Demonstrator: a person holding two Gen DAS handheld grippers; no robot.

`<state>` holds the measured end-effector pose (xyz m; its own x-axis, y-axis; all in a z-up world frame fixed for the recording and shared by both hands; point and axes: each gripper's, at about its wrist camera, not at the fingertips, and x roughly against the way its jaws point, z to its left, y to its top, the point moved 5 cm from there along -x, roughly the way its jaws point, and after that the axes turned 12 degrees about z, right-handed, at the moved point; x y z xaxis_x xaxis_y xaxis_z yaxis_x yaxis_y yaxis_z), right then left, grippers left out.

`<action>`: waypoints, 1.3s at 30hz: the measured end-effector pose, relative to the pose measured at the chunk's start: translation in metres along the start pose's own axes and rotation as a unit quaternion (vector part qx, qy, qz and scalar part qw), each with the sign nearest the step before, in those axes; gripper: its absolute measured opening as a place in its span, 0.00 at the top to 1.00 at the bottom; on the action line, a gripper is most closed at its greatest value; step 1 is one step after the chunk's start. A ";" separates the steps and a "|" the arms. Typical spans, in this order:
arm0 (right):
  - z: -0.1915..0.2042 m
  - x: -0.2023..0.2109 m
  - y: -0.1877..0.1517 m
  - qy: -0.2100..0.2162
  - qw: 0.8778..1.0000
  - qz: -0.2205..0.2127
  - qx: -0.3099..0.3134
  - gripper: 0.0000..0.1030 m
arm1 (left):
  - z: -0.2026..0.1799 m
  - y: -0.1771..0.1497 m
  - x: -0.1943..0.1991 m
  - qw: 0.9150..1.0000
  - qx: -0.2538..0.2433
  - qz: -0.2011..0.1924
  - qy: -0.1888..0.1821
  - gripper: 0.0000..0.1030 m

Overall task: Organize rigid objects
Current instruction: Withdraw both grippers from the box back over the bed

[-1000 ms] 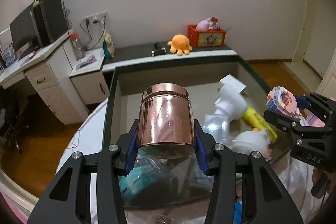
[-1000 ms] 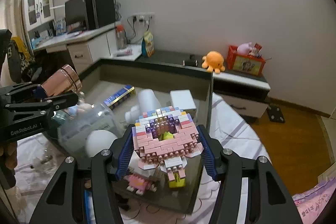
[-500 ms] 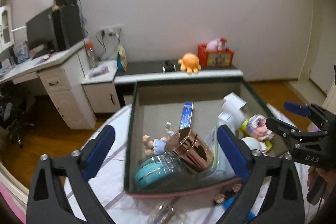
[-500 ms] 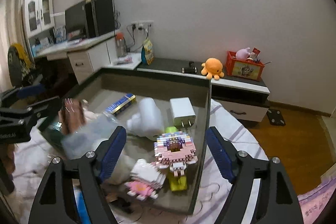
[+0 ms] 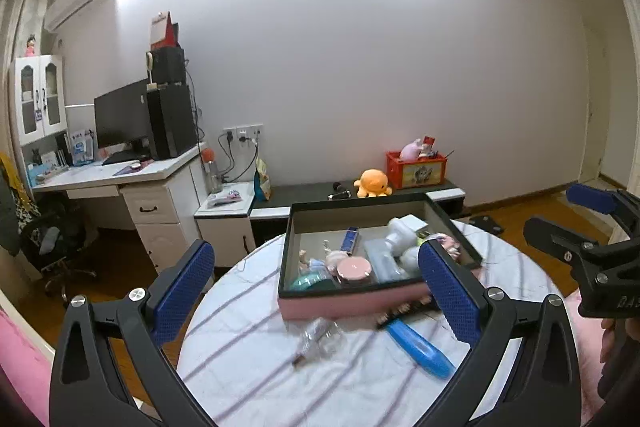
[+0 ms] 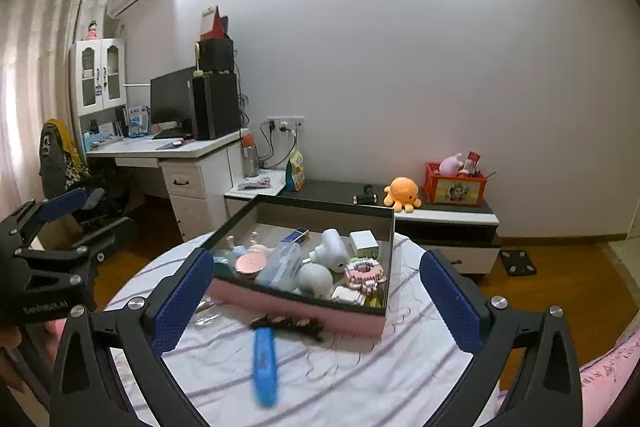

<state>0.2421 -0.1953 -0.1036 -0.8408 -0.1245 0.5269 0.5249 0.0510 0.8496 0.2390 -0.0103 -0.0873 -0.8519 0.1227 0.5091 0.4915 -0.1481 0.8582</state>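
A pink box with a dark rim stands on the round, striped-cloth table. A copper jar lies in the box among other items. The pink brick model rests near the box's right wall. My left gripper is open and empty, back from the box and above the table. My right gripper has its jaws opening, with nothing between them. Each gripper shows at the edge of the other's view: the right gripper and the left gripper. A blue brush lies on the cloth in front of the box.
A clear plastic piece lies on the cloth by the box's front wall. Behind the table are a low cabinet with an orange plush octopus, a white desk and a chair. Pink bedding borders the table.
Both grippers opened and let go: the copper jar and the brick model now lie in the box. Both grippers pulled back and upward, so the box looks smaller and farther.
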 end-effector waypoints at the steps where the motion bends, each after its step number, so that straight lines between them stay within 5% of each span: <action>1: 0.002 0.008 -0.002 -0.005 1.000 -0.006 0.001 0.00 | -0.001 -0.004 0.009 1.000 -0.002 -0.002 -0.002 0.00; 11: 0.025 0.071 -0.030 -0.023 0.999 -0.042 -0.002 0.00 | 0.001 -0.025 0.082 0.999 0.016 -0.048 -0.004 0.00; 23: 0.026 0.089 -0.043 -0.031 0.998 -0.047 -0.007 0.00 | 0.008 -0.039 0.086 0.999 0.017 -0.026 -0.003 0.00; 39: 0.027 -0.020 -0.083 -0.016 0.996 0.087 -0.010 0.00 | 0.033 -0.088 -0.007 0.995 0.027 0.098 0.006 0.00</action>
<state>0.2123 -0.1699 -0.1840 -0.7406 -0.0838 0.6667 0.6652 0.0487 0.7450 0.2081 0.0342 -0.1642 -0.7411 0.0857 0.6659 0.6566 -0.1145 0.7455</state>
